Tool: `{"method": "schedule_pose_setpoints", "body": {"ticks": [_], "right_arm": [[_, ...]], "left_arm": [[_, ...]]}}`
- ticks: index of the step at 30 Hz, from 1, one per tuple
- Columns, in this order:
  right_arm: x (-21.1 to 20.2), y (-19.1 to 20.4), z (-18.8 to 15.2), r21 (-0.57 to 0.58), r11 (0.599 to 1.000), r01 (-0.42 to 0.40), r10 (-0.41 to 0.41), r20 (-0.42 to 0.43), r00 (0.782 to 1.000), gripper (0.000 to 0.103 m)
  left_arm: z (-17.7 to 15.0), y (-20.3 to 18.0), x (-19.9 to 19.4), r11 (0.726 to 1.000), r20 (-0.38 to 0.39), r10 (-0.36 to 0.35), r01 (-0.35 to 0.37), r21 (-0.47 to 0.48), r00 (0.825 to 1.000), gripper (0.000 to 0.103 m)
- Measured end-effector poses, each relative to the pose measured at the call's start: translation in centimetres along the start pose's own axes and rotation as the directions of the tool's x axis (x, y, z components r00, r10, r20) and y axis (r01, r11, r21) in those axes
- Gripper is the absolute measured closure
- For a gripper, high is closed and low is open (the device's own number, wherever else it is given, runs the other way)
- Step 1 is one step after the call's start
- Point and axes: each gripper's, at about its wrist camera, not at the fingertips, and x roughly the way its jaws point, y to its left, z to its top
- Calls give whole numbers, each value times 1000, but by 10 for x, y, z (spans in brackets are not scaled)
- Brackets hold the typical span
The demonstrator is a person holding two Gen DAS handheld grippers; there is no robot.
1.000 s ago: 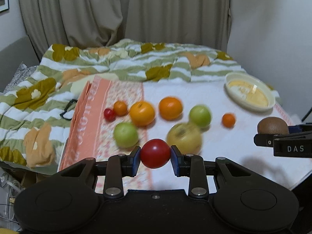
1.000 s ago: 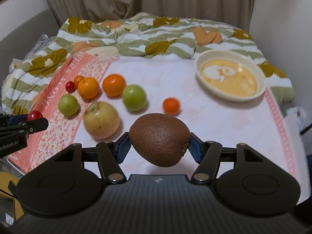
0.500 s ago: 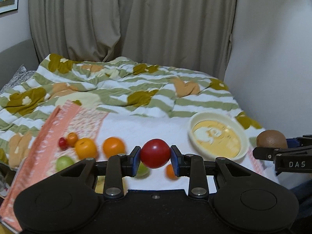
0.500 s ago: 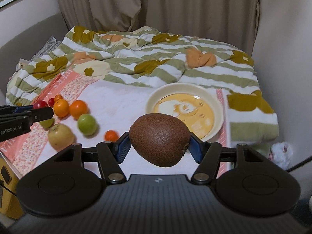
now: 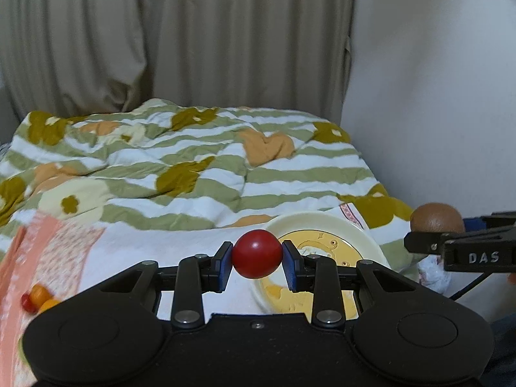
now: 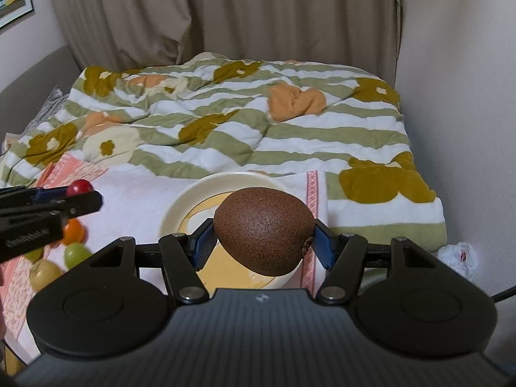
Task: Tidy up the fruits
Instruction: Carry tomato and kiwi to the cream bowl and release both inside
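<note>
Tongs, left: clamping a small red fruit, probably a tomato, across its middle between the blue pads; carrying it clear of the cloth, just in front of the near-left rim of the plate, presumably for setting down there.

Tongs, right: gripping a brown kiwi by its two ends, long axis lying across the pads; hanging directly over the cream plate, blocking most of the yellow centre from view. Gripping lengthwise likely for a steadier hold on an egg-shaped fruit.

Plate: sitting at the right end of a white cloth with pink border, nothing visible lying in it; apparently serving as the collecting place.

Remaining fruit, left end of the cloth, well apart from the plate: orange, green round fruit, pale yellow apple-like fruit, partly hidden behind the left tongs; waiting their turn, by the look of it.

Surroundings: striped floral duvet covering the bed beyond the cloth; beige curtain hanging behind; crumpled white bag lying off the right edge.

Judging both loads ready for lowering; advising one release at a time, both fruits being prone to rolling.
</note>
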Motion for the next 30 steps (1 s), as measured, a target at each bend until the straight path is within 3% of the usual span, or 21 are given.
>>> {"method": "schedule_pose_setpoints", "body": {"ticks": [14,23,24,25,27,30], "right_arm": [[67,-39,24,61,997,48,-44,-59,997,25],[87,-52,21,104,992,65,-56,-90,994,25],[87,-53,21,106,992,67,-57,-90,994,25],[87,-53,22,108,992,67,-58,-89,994,25],[86,-54,24,108,992,66,-57,-86,995,25],[85,-53,27,101,993,58,-51,-76,996,25]], "left_arm": [[18,-34,142,985,-159,-61,85,149,985,66],[11,-45,174,972,-203,-78,119,202,976,65],[12,-44,174,972,-197,-77,118,203,977,53],[12,-43,172,972,-189,-82,120,201,979,32],[15,-41,165,974,-153,-79,109,199,985,5],[18,-38,152,970,-121,-69,95,222,990,3]]}}
